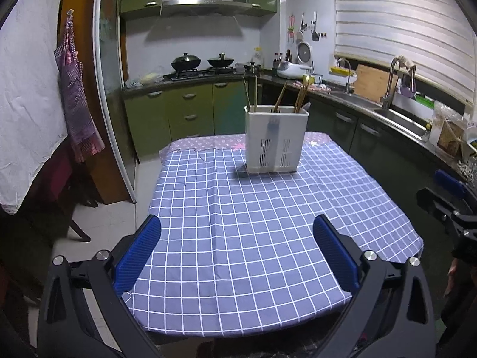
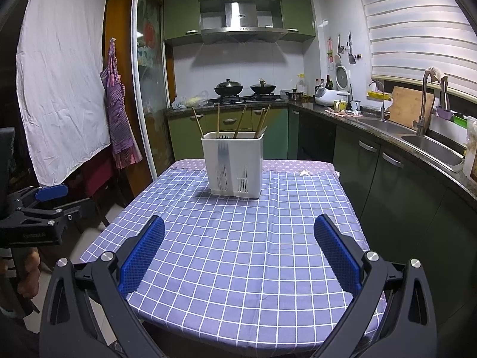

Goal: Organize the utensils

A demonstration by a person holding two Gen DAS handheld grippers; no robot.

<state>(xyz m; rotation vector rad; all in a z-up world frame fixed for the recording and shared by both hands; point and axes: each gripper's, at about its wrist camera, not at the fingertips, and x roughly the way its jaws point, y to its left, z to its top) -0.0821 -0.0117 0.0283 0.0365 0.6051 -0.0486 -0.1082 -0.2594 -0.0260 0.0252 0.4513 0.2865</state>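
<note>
checkered tablecloth bears utensil holder well beyond both gaping claws.

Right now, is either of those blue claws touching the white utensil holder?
Apart. Both wrist views show the left gripper and right gripper open, with bare checked tablecloth before the utensil holder.

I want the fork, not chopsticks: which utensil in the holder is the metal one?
The fork, showing grey through the holder's front left wall, tines up. The others are brown wooden chopsticks sticking out above the rim.
</note>
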